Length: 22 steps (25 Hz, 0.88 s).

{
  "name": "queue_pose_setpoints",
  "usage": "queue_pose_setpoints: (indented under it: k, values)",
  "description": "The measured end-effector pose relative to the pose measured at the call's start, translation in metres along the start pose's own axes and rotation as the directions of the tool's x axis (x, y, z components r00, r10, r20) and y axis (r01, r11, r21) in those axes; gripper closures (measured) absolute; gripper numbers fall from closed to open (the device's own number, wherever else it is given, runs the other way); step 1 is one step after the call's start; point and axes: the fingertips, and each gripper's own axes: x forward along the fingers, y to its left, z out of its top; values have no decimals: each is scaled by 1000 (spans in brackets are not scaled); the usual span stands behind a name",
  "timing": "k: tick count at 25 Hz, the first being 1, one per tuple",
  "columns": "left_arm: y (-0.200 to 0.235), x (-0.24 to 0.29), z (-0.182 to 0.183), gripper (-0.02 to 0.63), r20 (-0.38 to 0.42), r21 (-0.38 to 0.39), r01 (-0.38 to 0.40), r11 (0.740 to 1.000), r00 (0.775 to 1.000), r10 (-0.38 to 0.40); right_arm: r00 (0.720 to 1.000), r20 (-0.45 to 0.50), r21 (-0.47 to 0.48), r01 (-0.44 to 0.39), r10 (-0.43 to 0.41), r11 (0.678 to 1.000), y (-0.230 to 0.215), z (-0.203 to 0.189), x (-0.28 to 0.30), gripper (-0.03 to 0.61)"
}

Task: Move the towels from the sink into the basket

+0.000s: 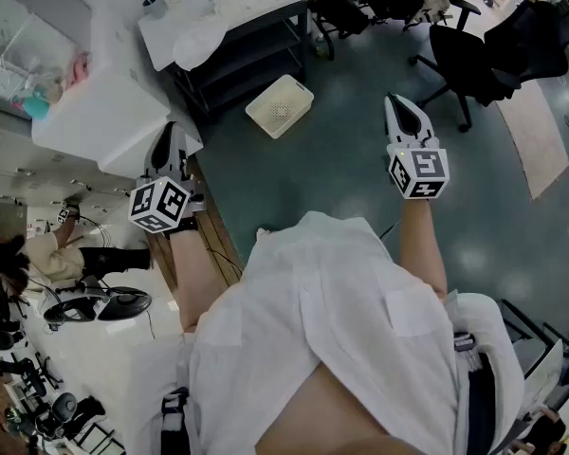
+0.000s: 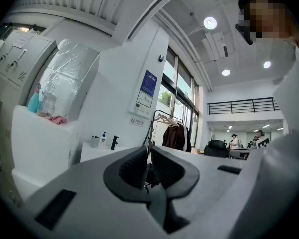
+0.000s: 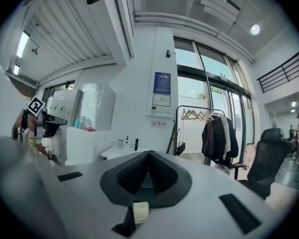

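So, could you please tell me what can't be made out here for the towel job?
- Towels: none surely seen; the white lump on the counter, head view, is too small to name.
- Sink basin: both gripper views see the counter edge-on, so its inside is hidden.
- Basket: head view, too small to tell its contents; in neither gripper view.

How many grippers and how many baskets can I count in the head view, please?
Grey grippers with marker cubes: 2 (left gripper, right gripper)
Cream perforated plastic basket on the floor: 1
Total: 3
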Motion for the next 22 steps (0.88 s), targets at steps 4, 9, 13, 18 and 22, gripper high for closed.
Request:
queue_pose_setpoints:
  k: [4,9,13,18,22]
  values:
    - [1,6,1,577,-1,1,3,1000,1000,-3,1000,0,-3,2,-2,1000,-1,2,4,552]
    - [0,11,4,577,2,-7,9,1000,1000,-9,1000,-5,-11,-2,2,1000,-2,4,8,552]
    - [-2,14,1,577,0,-8,11,1000,1000,-11,1000,-2,-3,-3,2,1000,-5,1,9,552]
    - [-7,15,-3,577,-7,-9,7,1000,1000,-7,1000,12,16,8,-9,1000,-14,1,10,552]
    - [-8,15,-1,577,-7,-3,4,1000,1000,-4,1000,13,22,11,-12,1000,-17,0,13,551]
